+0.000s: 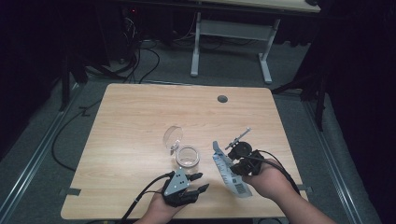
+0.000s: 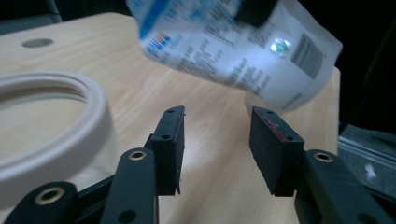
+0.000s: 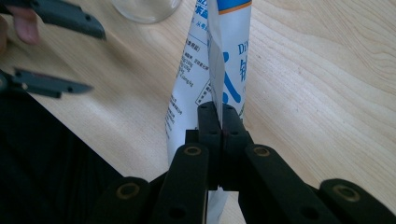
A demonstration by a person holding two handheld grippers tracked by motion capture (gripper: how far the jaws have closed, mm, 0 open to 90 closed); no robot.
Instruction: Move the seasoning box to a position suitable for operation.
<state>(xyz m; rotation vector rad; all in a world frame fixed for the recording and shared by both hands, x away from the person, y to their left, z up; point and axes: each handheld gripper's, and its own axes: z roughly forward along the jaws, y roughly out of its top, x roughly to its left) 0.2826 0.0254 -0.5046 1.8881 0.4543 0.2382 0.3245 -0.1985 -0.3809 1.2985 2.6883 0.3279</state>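
Observation:
A white and blue printed pouch [image 1: 229, 175] hangs above the table's right front part, held by its edge. My right gripper [image 1: 233, 163] is shut on it; in the right gripper view the jaws pinch the pouch [image 3: 224, 70] at its seam, right gripper [image 3: 218, 122]. A clear glass jar [image 1: 187, 157] stands open at the table's middle front, its hinged lid [image 1: 173, 136] tipped back. My left gripper [image 1: 200, 182] is open just in front of the jar. In the left gripper view the jar's pale rim [image 2: 60, 126] lies at left and the pouch [image 2: 233, 46] hovers beyond the left gripper [image 2: 217, 147].
A grey cable hole [image 1: 222, 99] sits near the wooden table's [image 1: 140, 112] far edge. Behind it stands another desk's white frame [image 1: 231, 42], with cables on the floor at left. The table's front edge lies close under both hands.

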